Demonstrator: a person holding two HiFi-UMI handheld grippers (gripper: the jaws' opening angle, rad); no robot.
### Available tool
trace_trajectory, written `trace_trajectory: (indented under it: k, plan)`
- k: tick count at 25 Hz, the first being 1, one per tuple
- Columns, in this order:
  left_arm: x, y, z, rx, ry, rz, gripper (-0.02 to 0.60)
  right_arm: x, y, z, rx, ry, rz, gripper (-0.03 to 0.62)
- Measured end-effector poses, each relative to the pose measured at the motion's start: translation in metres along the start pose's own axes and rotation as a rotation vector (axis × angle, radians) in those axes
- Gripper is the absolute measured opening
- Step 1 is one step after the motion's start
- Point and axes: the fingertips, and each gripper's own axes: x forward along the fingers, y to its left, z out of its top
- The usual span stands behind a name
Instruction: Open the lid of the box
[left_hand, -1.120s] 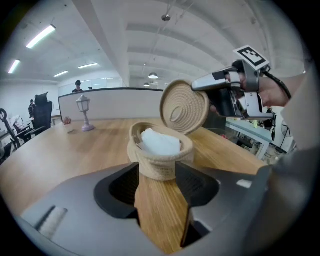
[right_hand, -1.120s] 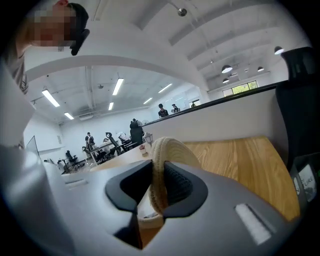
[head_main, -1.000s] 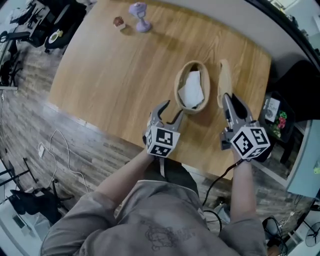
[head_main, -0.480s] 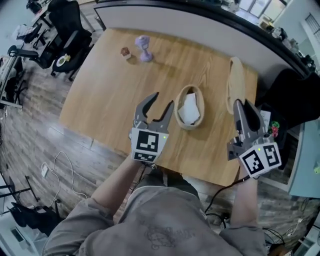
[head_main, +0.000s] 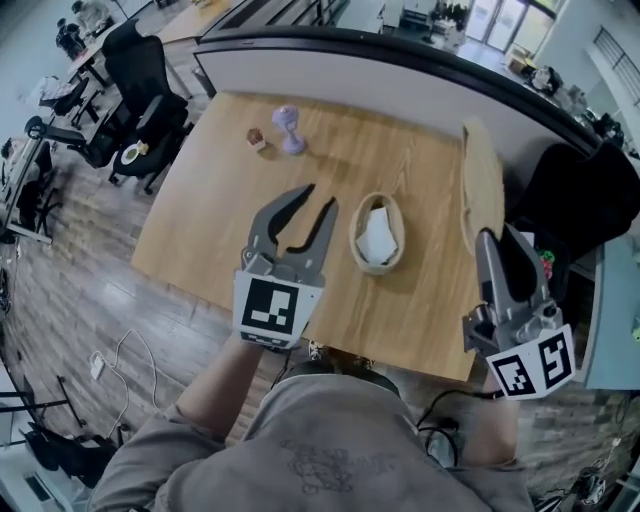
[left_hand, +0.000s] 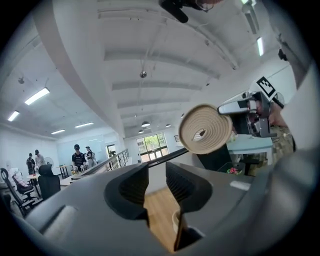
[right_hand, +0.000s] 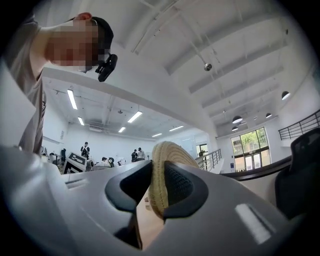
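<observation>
Woven straw oval lid: pinched edge-on in right gripper, held clear so the matching oval straw box on the pale wooden table stands open, white paper showing. Left gripper: empty, jaws narrowly apart and just closing, seemingly unneeded.

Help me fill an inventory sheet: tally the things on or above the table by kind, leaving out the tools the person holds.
woven basket: 1
woven lid: 1
white item inside the basket: 1
purple ornament: 1
small brown object: 1
Total: 5
</observation>
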Motion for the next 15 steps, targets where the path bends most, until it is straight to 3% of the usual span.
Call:
trace_trajectory:
  k: [6, 12, 15]
  plan:
    - [-0.024, -0.015, 0.02, -0.035, -0.03, -0.03, 0.091, -0.03, 0.009, 0.01, -0.009, -0.006, -0.032, 0.084]
    - [-0.034, -0.03, 0.0, -0.036, 0.015, -0.093, 0.068, -0.039, 0.012, -0.016, 0.05, 0.047, -0.055, 0.083]
    - [-0.038, -0.034, -0.009, -0.046, 0.014, -0.106, 0.009, -0.039, 0.016, -0.037, 0.095, 0.082, -0.061, 0.083]
